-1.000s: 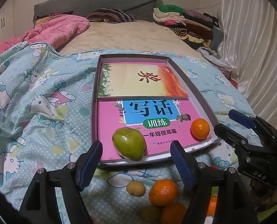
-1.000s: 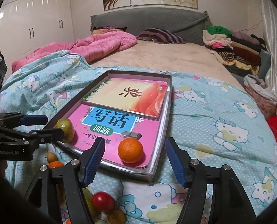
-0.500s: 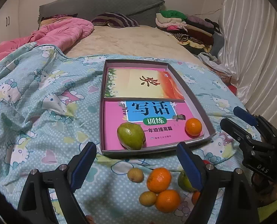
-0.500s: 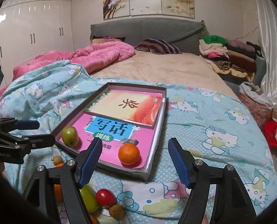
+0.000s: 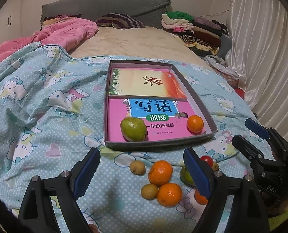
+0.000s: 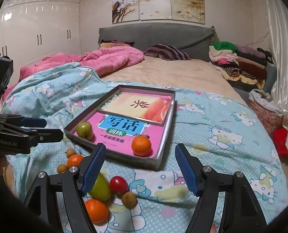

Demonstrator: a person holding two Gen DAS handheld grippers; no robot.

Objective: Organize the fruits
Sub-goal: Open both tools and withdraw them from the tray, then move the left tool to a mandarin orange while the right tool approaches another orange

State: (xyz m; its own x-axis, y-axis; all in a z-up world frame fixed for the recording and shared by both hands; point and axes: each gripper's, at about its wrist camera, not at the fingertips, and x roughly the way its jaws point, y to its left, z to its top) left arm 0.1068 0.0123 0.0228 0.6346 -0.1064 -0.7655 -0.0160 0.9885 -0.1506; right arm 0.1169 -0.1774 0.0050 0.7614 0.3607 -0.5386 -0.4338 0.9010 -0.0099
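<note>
A shallow grey box (image 5: 157, 145) lies on the cartoon-print sheet and holds two books. A green pear (image 5: 133, 129) and an orange (image 5: 195, 123) rest on the pink book at its near end. In front of the box lies loose fruit: two oranges (image 5: 160, 172), small brown fruits (image 5: 137, 167), a second green pear (image 5: 184, 175) and a red fruit (image 5: 207, 160). My left gripper (image 5: 141, 152) hovers open over this pile, holding nothing. My right gripper (image 6: 141, 147) is open and empty too, before the box's near corner (image 6: 157, 163), with the red fruit (image 6: 119, 184) and pear (image 6: 101, 188) below it.
A pink quilt (image 5: 66, 33) is bunched at the far left of the bed, and a striped pillow (image 5: 120, 20) lies by the grey headboard. Folded clothes (image 5: 192, 27) are stacked at the far right beside a white curtain (image 5: 264, 48). White wardrobes (image 6: 37, 35) line the left wall.
Both grippers have drawn back and a little up from the box, so more loose fruit shows below them. Their jaws stand slightly wider. The pear and orange stay in the box.
</note>
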